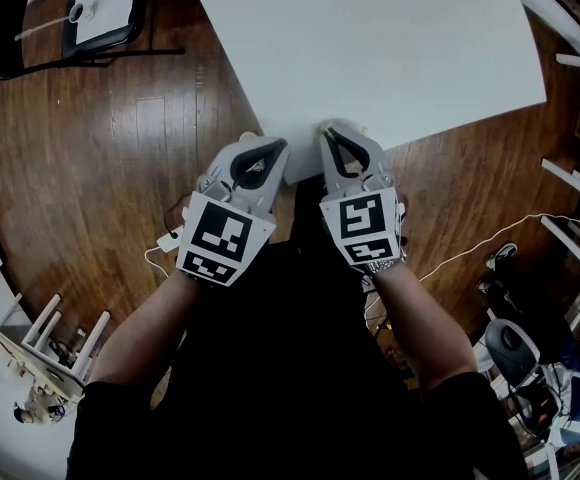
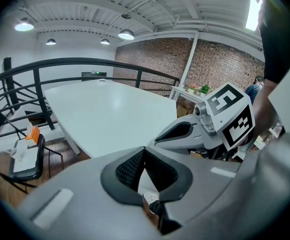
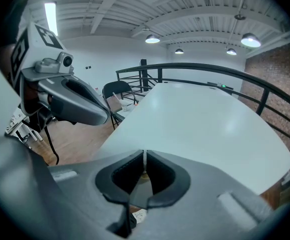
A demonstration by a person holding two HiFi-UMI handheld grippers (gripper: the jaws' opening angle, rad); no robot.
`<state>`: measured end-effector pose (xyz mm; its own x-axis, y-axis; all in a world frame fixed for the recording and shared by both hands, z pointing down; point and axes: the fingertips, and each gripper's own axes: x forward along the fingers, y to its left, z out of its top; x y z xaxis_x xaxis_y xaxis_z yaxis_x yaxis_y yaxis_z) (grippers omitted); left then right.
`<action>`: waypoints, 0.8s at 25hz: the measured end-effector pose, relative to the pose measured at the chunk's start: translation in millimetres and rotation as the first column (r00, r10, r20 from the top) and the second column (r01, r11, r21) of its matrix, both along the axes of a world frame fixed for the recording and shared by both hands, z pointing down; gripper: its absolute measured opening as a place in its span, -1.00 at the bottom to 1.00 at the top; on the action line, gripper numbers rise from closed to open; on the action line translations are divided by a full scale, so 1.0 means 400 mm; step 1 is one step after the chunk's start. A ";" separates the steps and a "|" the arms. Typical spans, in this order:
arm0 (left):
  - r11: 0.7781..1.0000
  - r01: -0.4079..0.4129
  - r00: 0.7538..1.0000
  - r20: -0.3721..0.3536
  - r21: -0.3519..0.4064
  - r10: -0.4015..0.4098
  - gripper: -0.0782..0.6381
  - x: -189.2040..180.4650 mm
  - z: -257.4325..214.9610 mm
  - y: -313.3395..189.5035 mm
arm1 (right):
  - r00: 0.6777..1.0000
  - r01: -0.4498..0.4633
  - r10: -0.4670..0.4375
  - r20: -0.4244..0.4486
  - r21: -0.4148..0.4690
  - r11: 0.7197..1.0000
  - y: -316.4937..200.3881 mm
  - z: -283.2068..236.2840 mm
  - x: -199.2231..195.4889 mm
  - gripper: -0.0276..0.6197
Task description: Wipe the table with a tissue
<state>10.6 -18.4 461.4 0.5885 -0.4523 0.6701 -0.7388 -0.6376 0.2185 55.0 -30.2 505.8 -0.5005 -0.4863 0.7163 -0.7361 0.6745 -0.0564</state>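
The white table (image 1: 390, 38) fills the top of the head view, and its near edge lies just ahead of both grippers. No tissue shows on the table in any view. My left gripper (image 1: 255, 140) is shut with nothing in it, its tips at the table's near corner. My right gripper (image 1: 328, 128) is also shut and holds nothing, its tips over the table edge. The two are side by side, a short gap apart. In the left gripper view the jaws (image 2: 145, 149) meet in front of the table (image 2: 110, 114). In the right gripper view the jaws (image 3: 144, 155) meet the same way.
A black chair (image 1: 90, 18) with white and orange items on its seat stands on the wooden floor at far left. A white cable (image 1: 470, 253) and a charger (image 1: 167, 240) lie on the floor. A white stool (image 1: 45, 353) is at lower left. A black railing (image 3: 210, 71) runs behind the table.
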 end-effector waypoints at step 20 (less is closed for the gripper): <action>1.000 -0.017 1.000 0.006 0.002 0.017 -0.75 0.016 0.000 -0.016 | 0.999 -0.053 0.054 -0.010 0.034 0.998 -0.030 -0.029 0.046 -0.89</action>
